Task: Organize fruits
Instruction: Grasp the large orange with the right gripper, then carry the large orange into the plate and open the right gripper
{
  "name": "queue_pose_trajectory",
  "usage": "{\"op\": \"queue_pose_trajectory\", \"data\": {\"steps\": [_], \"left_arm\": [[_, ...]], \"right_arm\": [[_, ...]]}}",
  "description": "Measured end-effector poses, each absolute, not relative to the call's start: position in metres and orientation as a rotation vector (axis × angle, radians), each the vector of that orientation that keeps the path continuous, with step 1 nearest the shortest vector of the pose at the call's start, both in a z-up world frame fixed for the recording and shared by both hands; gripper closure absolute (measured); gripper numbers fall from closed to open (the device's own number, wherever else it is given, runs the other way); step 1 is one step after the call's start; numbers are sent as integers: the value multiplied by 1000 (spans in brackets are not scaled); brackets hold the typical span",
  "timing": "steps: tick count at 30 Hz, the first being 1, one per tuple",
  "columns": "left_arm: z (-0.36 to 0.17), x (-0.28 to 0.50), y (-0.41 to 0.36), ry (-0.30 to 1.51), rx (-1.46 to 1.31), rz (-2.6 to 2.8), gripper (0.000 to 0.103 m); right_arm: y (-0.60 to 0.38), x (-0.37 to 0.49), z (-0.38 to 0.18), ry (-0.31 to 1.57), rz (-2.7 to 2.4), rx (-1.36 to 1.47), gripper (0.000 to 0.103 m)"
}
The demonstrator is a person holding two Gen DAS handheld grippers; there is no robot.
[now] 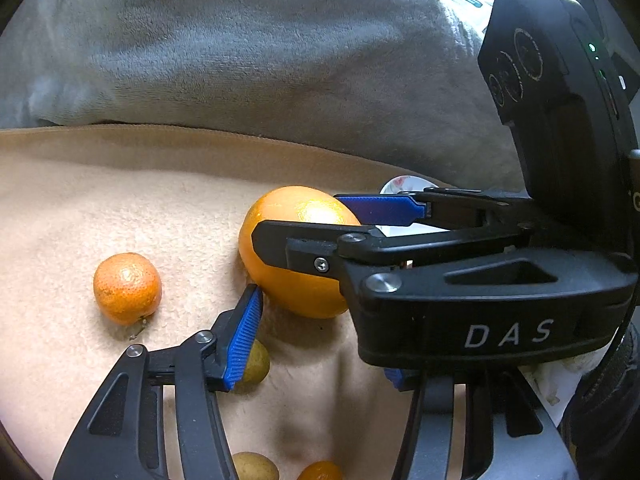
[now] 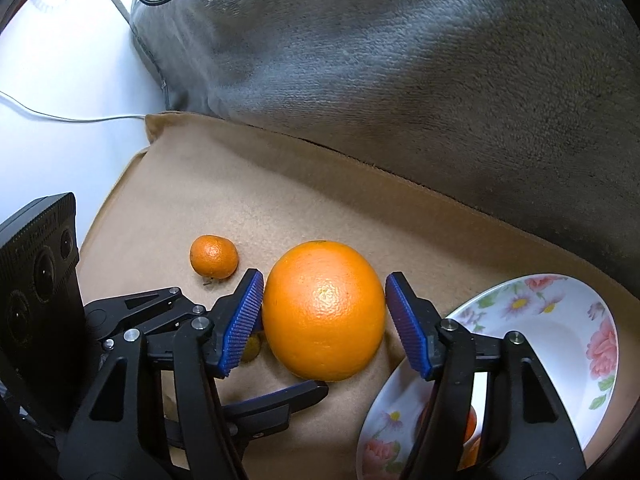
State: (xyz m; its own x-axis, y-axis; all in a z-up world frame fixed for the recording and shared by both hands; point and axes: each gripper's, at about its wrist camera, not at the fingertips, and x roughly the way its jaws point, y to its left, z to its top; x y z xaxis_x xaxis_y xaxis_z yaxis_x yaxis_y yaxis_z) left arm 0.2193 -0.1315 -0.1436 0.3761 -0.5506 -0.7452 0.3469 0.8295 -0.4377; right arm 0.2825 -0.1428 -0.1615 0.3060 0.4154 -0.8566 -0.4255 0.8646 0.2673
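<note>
A large orange point(image 2: 324, 320) lies on the tan blanket point(image 2: 240, 208), between the blue pads of my right gripper point(image 2: 325, 304). The left pad point(image 2: 242, 320) is at its skin and the right pad point(image 2: 408, 328) stands a sliver off. In the left wrist view that gripper reaches in from the right over the orange point(image 1: 296, 280). My left gripper point(image 1: 320, 356) is open just below it, its right finger hidden under the other tool. A small yellow-green fruit point(image 1: 258, 362) sits beside its left pad point(image 1: 244, 336). A mandarin point(image 1: 127, 288) lies apart to the left.
A flowered white plate point(image 2: 560, 332) rests at the right with an orange fruit point(image 2: 471, 420) in it, half hidden. A grey plush cushion point(image 2: 400, 80) walls off the back. Two more small fruits point(image 1: 254, 466) lie at the near edge. The blanket's left edge drops off beside a white wall point(image 2: 60, 80) with cables.
</note>
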Motion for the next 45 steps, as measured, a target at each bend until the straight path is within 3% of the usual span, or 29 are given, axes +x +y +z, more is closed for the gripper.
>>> {"op": "queue_pose_trajectory", "data": {"steps": [45], "left_arm": [[-151, 217, -130, 982, -167, -655, 51]], "right_arm": [[-233, 250, -108, 1005, 498, 18, 38]]}}
